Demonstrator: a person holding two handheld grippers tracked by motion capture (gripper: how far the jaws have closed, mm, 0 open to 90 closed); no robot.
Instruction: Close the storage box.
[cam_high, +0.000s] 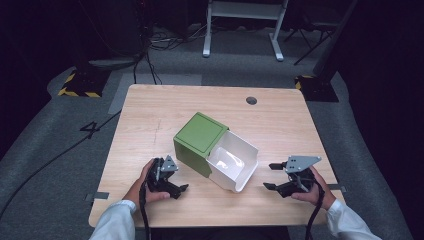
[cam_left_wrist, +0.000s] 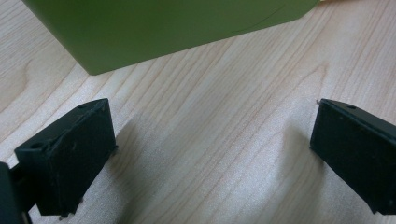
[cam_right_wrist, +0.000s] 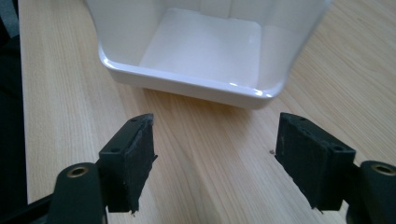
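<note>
Wooden table (cam_high: 150, 115) stands on grey floor (cam_high: 45, 130) in a dim, perhaps cabled room; left claw (cam_high: 176, 189) and right claw (cam_high: 272, 176) wide.

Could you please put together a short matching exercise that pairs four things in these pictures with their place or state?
Things:
1. green box
2. white drawer
3. left gripper
4. round hole in the table

Places or states:
A. near the table's far edge
B. pulled out and empty
C. open, near the person's side of the table, beside the green side wall
D. at the middle of the table, its lid shut flat

Right pairs: 1-D, 2-B, 3-C, 4-A
</note>
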